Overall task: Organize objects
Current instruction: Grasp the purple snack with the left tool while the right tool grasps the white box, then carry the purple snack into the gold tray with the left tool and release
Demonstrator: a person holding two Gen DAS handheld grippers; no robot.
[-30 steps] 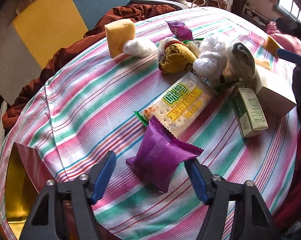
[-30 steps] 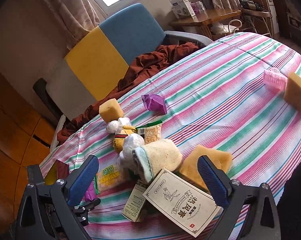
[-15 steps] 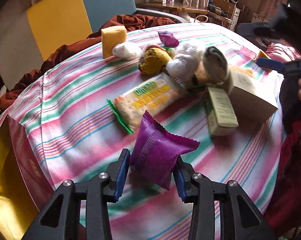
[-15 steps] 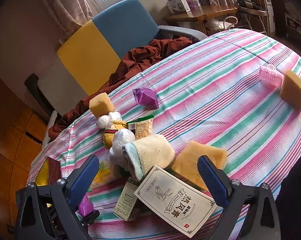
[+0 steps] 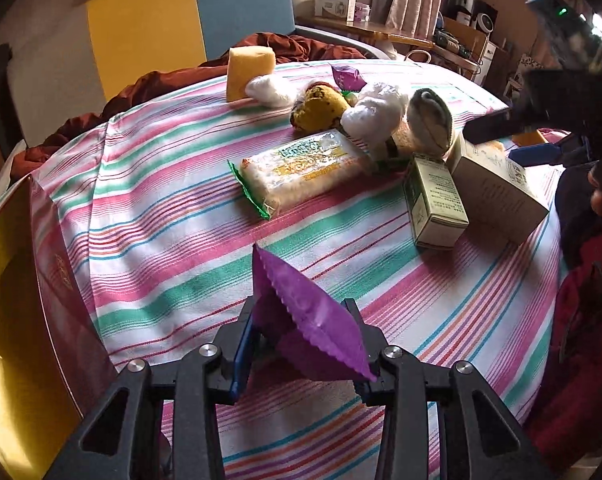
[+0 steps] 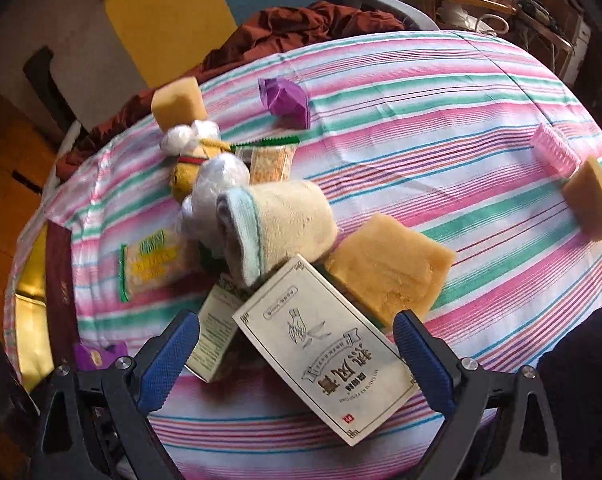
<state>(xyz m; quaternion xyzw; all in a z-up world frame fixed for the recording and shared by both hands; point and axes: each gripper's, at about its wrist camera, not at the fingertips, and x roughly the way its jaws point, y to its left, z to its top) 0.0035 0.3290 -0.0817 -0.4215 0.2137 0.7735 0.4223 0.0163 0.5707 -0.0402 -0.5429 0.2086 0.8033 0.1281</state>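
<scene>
The left claw (image 5: 301, 344) is clamped on a purple snack pouch (image 5: 307, 320), which stands tilted between the blue pads, above the striped cloth of the counter (image 5: 161, 216). To its left sits a dark red box with a gold inside (image 5: 25, 320); what lies in it cannot be made out. Past the pouch lies a cracker packet (image 5: 301, 170), and right of that a green-and-white carton (image 5: 435, 200) leans against a larger cream box (image 5: 497, 196).

The right claw (image 6: 297, 364) is spread wide with nothing gripped, its pads on either side of that cream box (image 6: 325, 356), which lies directly in front. A tan sponge (image 6: 389, 272) touches the box's far edge, with a rolled towel (image 6: 277, 228) just beside it. Farther off sit white plastic bundles (image 6: 217, 184), a second sponge (image 6: 179, 104) and another purple pouch (image 6: 287, 100). Well apart on the right are a pink ridged piece (image 6: 555, 154) and a third sponge (image 6: 591, 196).
</scene>
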